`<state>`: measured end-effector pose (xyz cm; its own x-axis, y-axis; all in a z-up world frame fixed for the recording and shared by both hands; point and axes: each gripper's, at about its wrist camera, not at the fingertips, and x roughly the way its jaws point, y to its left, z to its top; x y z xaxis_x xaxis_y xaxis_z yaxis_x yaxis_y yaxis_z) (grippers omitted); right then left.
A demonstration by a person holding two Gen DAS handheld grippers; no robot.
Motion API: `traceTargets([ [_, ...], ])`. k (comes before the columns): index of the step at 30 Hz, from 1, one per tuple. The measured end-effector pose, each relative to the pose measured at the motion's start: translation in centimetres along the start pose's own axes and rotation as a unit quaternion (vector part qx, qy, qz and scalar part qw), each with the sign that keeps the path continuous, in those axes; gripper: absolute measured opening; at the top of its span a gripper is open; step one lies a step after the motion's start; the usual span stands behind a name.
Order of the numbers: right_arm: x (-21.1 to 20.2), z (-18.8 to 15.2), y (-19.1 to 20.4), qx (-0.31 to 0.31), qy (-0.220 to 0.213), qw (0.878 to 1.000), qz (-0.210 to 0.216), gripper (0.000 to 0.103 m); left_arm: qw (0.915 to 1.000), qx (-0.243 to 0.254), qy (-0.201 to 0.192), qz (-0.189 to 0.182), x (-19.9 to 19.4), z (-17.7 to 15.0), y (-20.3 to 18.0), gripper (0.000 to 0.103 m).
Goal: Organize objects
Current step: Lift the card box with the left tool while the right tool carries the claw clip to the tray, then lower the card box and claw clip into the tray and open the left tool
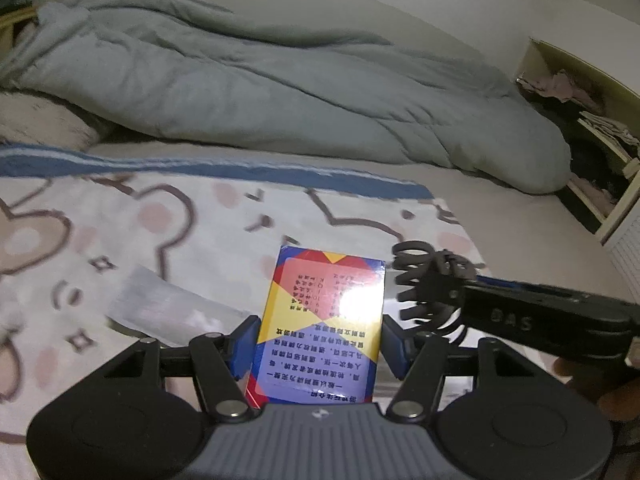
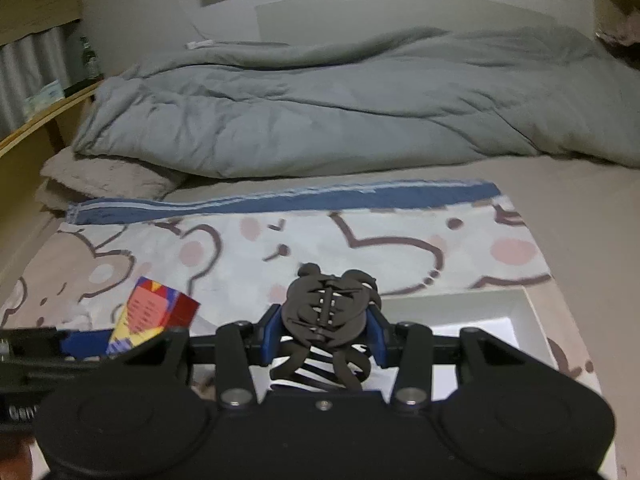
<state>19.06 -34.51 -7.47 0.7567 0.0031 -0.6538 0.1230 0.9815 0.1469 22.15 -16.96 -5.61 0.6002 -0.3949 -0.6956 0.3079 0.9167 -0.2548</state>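
My left gripper is shut on a colourful card box with printed text, its blue pads pressing the box's two long sides above the bear-print cloth. My right gripper is shut on a black hair claw clip, held above the cloth. The left wrist view shows the clip just right of the box, at the tip of the right gripper's black arm. The right wrist view shows the card box at lower left, apart from the clip.
A white shallow tray lies on the cloth under and to the right of the right gripper. A silvery flat packet lies left of the box. A rumpled grey duvet fills the back of the bed. An open shelf stands at right.
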Motion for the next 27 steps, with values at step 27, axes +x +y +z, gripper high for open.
traceTargets([
  [27,3.2,-5.2,-7.0,0.097,0.098,0.990,0.002,0.045,0.9913,-0.121,0.044,0.027,6.9,-4.4,-2.2,0.063],
])
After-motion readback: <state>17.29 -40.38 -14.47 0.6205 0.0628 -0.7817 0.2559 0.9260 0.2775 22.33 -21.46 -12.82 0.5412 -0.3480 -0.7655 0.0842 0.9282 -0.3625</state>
